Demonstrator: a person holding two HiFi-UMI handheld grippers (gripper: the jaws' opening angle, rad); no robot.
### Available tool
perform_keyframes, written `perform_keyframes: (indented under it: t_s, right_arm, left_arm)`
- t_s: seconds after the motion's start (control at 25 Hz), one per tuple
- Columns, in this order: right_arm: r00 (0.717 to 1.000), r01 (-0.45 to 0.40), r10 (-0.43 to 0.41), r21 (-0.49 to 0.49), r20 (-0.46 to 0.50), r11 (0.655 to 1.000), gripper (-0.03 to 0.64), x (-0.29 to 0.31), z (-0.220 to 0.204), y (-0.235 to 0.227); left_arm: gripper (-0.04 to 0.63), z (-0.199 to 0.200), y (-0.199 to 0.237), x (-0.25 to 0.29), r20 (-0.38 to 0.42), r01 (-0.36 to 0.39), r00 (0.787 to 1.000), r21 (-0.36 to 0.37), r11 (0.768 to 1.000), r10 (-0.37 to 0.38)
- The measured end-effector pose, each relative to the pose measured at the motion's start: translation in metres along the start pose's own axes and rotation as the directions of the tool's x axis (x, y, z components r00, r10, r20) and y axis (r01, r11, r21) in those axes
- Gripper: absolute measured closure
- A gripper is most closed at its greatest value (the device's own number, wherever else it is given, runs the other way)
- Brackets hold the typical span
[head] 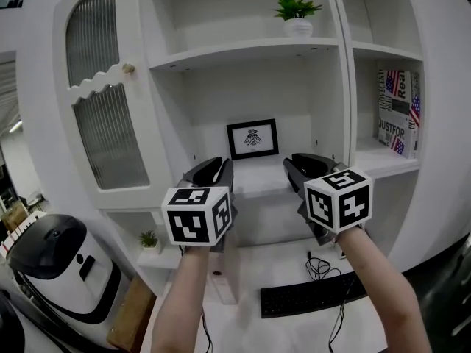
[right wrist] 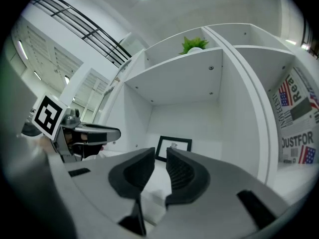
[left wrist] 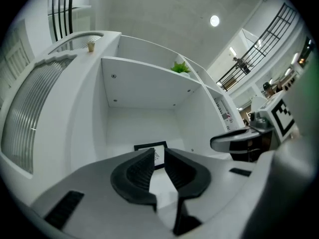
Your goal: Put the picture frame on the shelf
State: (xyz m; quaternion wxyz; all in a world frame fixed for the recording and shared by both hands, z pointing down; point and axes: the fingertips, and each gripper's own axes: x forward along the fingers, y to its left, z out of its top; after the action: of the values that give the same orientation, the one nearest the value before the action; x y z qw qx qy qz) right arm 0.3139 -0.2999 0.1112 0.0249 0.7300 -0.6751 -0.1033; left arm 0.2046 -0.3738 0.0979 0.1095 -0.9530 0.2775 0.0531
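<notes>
The black picture frame (head: 252, 138) stands upright on the middle shelf (head: 257, 181), leaning against the back wall, with nothing gripping it. My left gripper (head: 218, 165) hovers in front of the shelf's left part and my right gripper (head: 303, 160) in front of its right part, both a little short of the frame. In the left gripper view the frame (left wrist: 149, 146) shows just beyond the left gripper (left wrist: 159, 152), partly hidden by it. The right gripper view has the frame (right wrist: 174, 147) behind the right gripper (right wrist: 160, 151). Both pairs of jaws stand slightly apart with nothing between them.
A potted plant (head: 296, 12) sits on the shelf above. A flag-printed box (head: 397, 112) stands in the right compartment. A ribbed-glass cabinet door (head: 103, 123) closes the left side. Below are a keyboard (head: 309, 296), cables, a small plant (head: 149, 239) and a white machine (head: 59, 263).
</notes>
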Motion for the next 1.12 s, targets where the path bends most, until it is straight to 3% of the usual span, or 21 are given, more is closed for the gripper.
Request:
perform_keyframes:
  t_s: [0.32, 0.52, 0.68, 0.84, 1.12]
  right_arm:
    - [0.999, -0.033, 0.034, 0.053, -0.018, 0.998, 0.546, -0.022, -0.031, 0.02]
    - [0.999, -0.009, 0.011, 0.064, -0.037, 0.998, 0.554, -0.039, -0.056, 0.028]
    - [0.998, -0.023, 0.03, 0.111, -0.055, 0.994, 0.561, -0.05, -0.078, 0.037]
    - [0.996, -0.013, 0.021, 0.097, -0.081, 0.995, 0.581, -0.062, -0.102, 0.045]
    - [0.991, -0.012, 0.033, 0.161, -0.129, 0.987, 0.588, -0.075, -0.142, 0.059]
  left_arm:
    - [0.538, -0.034, -0.006, -0.032, -0.017, -0.01, 1.0, 0.003, 1.0, 0.01]
    - [0.543, -0.064, -0.009, -0.05, -0.041, -0.007, 0.999, -0.013, 1.0, 0.007]
    - [0.549, -0.089, -0.006, -0.063, -0.055, -0.005, 0.998, -0.062, 0.998, 0.002]
    - [0.556, -0.115, -0.001, -0.078, -0.077, -0.019, 0.997, -0.11, 0.994, 0.011]
    - [0.561, -0.152, -0.002, -0.1, -0.115, -0.037, 0.993, -0.137, 0.99, 0.021]
